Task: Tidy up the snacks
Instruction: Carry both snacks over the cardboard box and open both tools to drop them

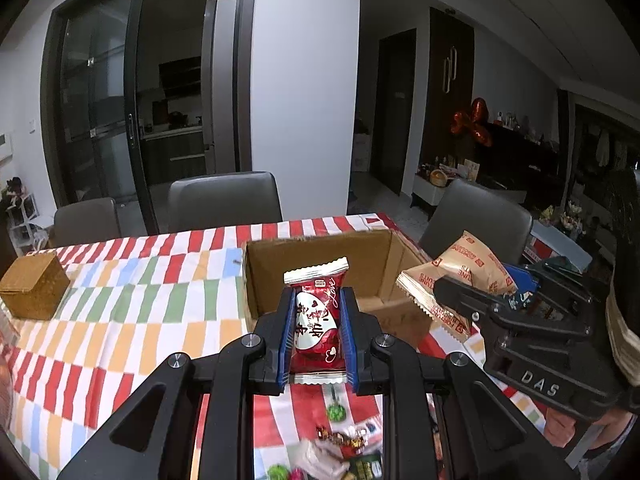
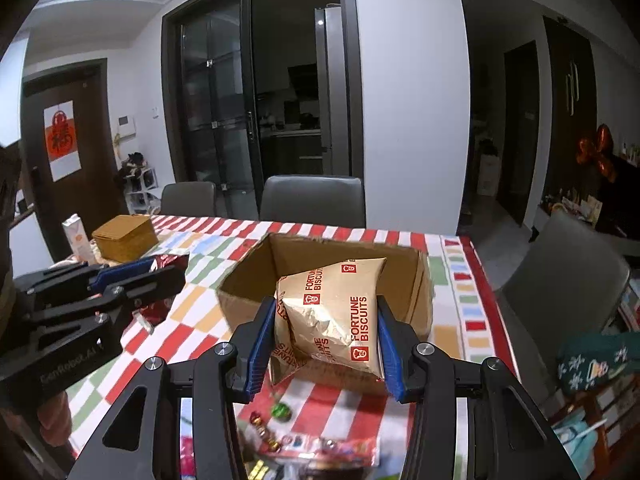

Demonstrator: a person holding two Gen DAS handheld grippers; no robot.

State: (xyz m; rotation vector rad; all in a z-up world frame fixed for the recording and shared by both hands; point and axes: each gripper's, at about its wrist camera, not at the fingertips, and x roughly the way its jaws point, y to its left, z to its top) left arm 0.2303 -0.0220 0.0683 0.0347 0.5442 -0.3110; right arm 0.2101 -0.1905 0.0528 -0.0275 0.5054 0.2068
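Your left hand-held gripper (image 1: 316, 322) is clamped on a red snack packet (image 1: 316, 320), pads pressing its two long sides, so the packet's long axis runs straight ahead along the fingers with its crimped silver end pointing at the open cardboard box (image 1: 320, 258). Your right hand-held gripper (image 2: 326, 340) is clamped on a tan Fortune Biscuits bag (image 2: 332, 312), a bulkier, crumpled pouch that fills the whole gap between the pads and leans forward over the box's near wall. The box (image 2: 248, 300) sits on the striped worktop (image 1: 120, 300) directly ahead of both grippers, mouth up, and what shows of its inside looks bare. Of the two, the right looks nearer to the opening, since the bag already overlaps the rim in the right wrist view, while the red packet appears to sit just short of the near wall. The move turns on that near wall: each snack probably has to clear it before you let go, or it could catch on the cardboard edge. The two grippers are close side by side, so stagger them if you can. There is open worktop to the left of the box, out toward the small brown box (image 1: 34, 290), and the right edge of the worktop lies just beyond the box's right wall. Loose sweets (image 2: 280, 410) lie on the worktop beneath your grippers.
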